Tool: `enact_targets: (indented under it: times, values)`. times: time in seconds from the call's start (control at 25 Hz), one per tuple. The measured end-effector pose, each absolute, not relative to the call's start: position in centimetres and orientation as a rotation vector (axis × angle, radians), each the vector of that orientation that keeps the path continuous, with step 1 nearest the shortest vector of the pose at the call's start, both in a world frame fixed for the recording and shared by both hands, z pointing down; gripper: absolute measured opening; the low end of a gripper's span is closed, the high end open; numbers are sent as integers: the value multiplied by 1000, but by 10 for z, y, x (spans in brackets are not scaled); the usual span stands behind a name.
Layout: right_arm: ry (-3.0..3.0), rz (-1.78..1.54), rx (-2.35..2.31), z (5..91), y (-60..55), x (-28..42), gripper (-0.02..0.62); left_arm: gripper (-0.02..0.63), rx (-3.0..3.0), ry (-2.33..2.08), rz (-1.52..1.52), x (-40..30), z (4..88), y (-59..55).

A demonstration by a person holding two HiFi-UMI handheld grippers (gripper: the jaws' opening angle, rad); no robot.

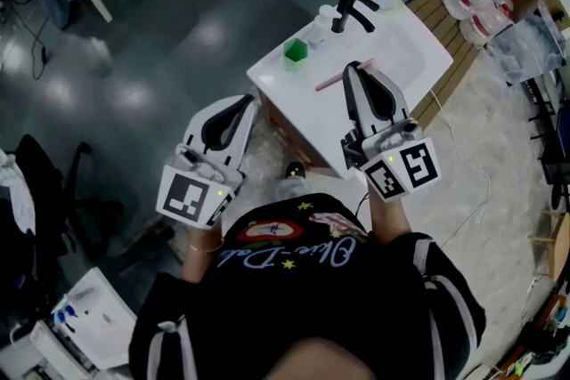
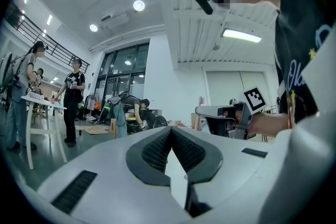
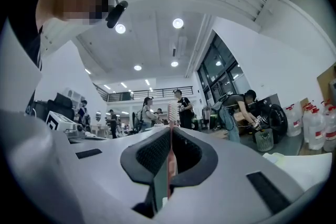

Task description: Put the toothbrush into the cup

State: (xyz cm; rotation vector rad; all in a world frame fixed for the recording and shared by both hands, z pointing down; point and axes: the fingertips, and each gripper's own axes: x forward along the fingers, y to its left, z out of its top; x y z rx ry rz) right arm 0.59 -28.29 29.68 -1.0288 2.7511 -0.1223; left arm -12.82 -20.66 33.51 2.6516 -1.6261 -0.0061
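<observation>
Pink toothbrush [image 3: 171,108] pinched in my right hand-held gripper [image 3: 170,131], over the white surface [image 1: 419,49].
Its jaws clamp the handle, and the bristle head pokes out past their tips. The green cup [image 1: 295,52] stands on the surface near the toothbrush, apart from it. My left hand-held gripper [image 2: 171,129] is pressed together on nothing, off the surface's edge.

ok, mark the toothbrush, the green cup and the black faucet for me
toothbrush [image 1: 331,82], head view, middle of the visible pink handle
green cup [image 1: 295,53], head view, its side wall
black faucet [image 1: 342,10], head view, its upright stem
</observation>
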Motion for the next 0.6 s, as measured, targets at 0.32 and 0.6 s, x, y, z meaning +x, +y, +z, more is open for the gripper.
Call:
enact_targets:
  times: [0.32, 0.6]
  values:
    - [2806, -132, -938, 313, -328, -5, 5, -2, 2612, -1679, 11, -121, 342, -243]
    - [2821, -121, -959, 333, -353, -25, 5, -2, 2590, -1659, 26, -133, 352, -260]
